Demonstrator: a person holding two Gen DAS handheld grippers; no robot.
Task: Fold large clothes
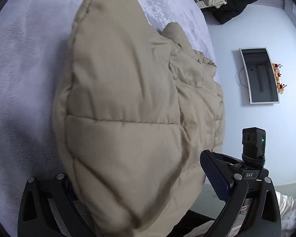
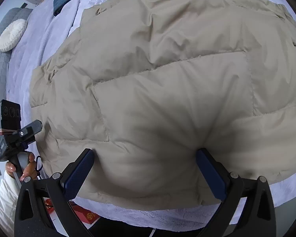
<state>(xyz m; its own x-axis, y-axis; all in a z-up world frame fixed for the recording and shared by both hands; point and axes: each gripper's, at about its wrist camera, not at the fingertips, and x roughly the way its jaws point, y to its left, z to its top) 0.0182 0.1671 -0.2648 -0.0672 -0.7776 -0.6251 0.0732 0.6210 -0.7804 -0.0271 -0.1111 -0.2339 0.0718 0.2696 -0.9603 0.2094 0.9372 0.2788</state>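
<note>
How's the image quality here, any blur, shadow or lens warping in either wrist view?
Left wrist view: the beige puffer jacket looks slightly soft, and the wall frame bows from the fisheye. Right wrist view: sharper, a dark shadow on the jacket between the right gripper fingers; black vignette corners.

The right hand-held gripper (image 2: pixel 146 172) points steeply down, jaws spread wide; the left hand-held gripper (image 1: pixel 140 185) tilts downward, jaws apart.
</note>
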